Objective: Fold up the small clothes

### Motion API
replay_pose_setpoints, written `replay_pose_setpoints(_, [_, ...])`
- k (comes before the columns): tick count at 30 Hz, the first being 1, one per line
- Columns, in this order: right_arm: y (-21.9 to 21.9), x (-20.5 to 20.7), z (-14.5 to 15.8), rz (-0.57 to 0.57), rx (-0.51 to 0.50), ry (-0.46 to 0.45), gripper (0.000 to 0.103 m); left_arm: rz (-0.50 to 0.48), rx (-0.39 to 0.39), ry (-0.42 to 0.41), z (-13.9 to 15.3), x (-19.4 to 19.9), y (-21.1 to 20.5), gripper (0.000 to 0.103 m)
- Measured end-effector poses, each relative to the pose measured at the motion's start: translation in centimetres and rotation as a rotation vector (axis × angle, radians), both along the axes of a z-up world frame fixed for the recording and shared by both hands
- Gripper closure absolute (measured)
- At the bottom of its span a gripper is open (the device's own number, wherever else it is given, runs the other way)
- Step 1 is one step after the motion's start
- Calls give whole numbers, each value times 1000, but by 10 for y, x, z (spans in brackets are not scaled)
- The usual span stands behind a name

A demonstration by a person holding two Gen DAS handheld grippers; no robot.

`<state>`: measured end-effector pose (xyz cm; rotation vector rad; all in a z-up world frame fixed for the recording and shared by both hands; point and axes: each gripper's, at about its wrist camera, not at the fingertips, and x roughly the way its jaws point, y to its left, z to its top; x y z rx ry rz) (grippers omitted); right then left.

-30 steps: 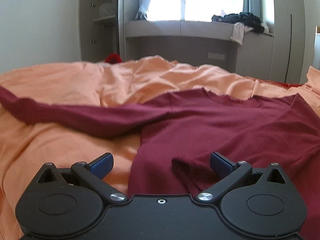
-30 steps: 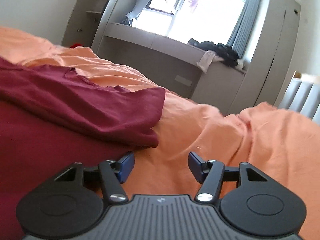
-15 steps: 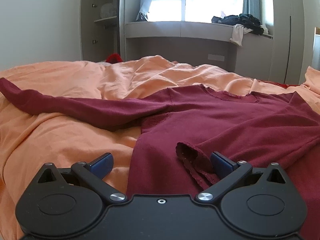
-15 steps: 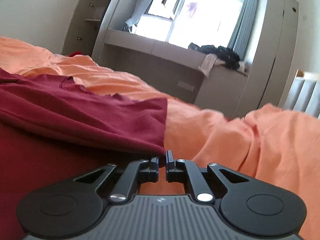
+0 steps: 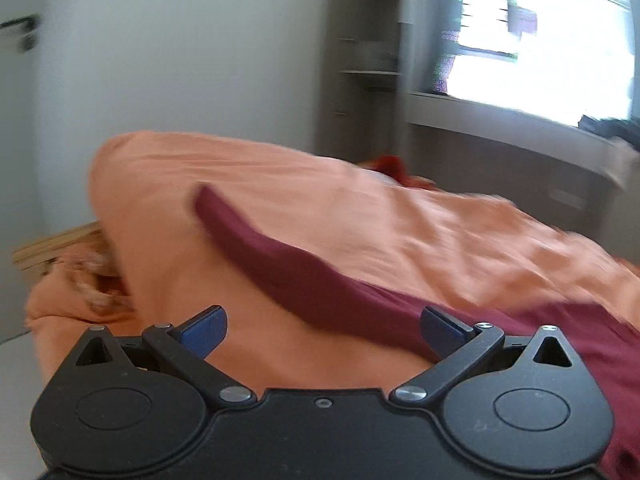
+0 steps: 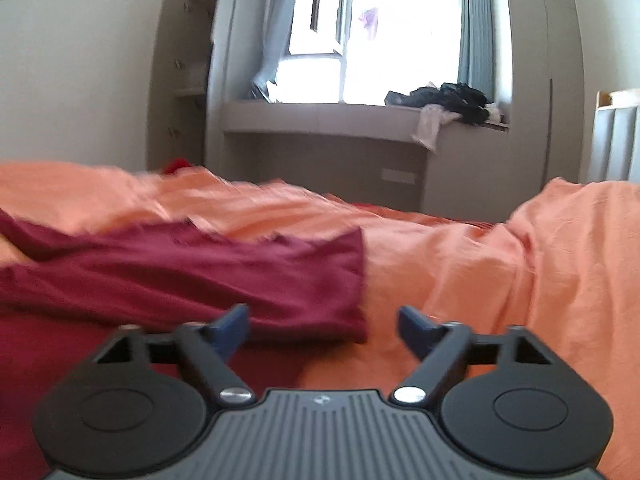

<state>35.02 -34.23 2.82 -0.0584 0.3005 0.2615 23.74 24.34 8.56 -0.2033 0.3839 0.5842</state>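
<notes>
Orange bedspread (image 6: 500,272): maroon shirt (image 6: 200,276) rumpled.

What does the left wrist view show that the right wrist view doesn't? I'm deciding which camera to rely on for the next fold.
Only the left wrist view shows the long sleeve stretched out across the bedding, though blurred. Only the right wrist view shows the folded-over sleeve and the dark clothes pile on the ledge clearly. Both show the maroon shirt, the orange duvet, the window, and an open gripper: left gripper, right gripper.
</notes>
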Motion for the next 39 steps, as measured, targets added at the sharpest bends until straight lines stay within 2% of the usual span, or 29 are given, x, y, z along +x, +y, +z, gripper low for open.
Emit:
replay_pose_setpoints(2, [6, -5, 2, 44, 43, -14, 1, 30, -11, -27, 0, 7, 32, 0])
replay_pose_setpoints(5, [19, -12, 1, 97, 44, -26, 0, 69, -65, -20, 0, 25, 74, 3])
replay_pose_setpoints(7, [27, -15, -2, 112, 26, -37, 0, 100, -102, -29, -1, 33, 90, 20])
replay_pose_setpoints(8, [29, -17, -3, 112, 21, -41, 0, 117, -115, -30, -1, 37, 94, 25])
replay_pose_setpoints(9, [31, -18, -4, 112, 20, -43, 0, 137, -133, -30, -2, 41, 100, 39])
replay_pose_setpoints(10, [31, -19, -5, 113, 23, -43, 0, 152, -153, -30, -3, 45, 105, 59])
replay_pose_setpoints(11, [32, -20, -7, 114, 27, -43, 0, 153, -163, -38, -4, 48, 108, 68])
replay_pose_setpoints(13, [30, -20, -8, 111, 36, -36, 0, 139, -149, -56, -4, 54, 110, 99])
replay_pose_setpoints(16, [29, -20, -10, 101, 46, -24, 0, 131, -108, -82, 1, 59, 105, 100])
replay_pose_setpoints(19, [28, -23, -10, 93, 53, -29, 0, 85, 2, -124, 21, 57, 81, 100])
replay_pose_setpoints(23, [27, -27, -5, 100, 67, -54, 0, -80, 189, -196, 61, 46, 22, 100])
replay_pose_setpoints(25, [27, -29, -3, 108, 71, -62, 0, -176, 245, -229, 78, 39, -14, 100])
replay_pose_setpoints(30, [31, -34, 1, 122, 77, -74, 0, -410, 400, -269, 96, 25, -114, 99])
replay_pose_setpoints(32, [31, -36, 3, 118, 77, -82, 0, -497, 398, -266, 93, 21, -148, 99])
replay_pose_setpoints(35, [28, -38, 4, 106, 81, -91, 0, -629, 341, -266, 81, 14, -191, 99])
replay_pose_setpoints(39, [23, -38, 5, 81, 93, -87, 0, -773, 266, -236, 49, 9, -238, 98])
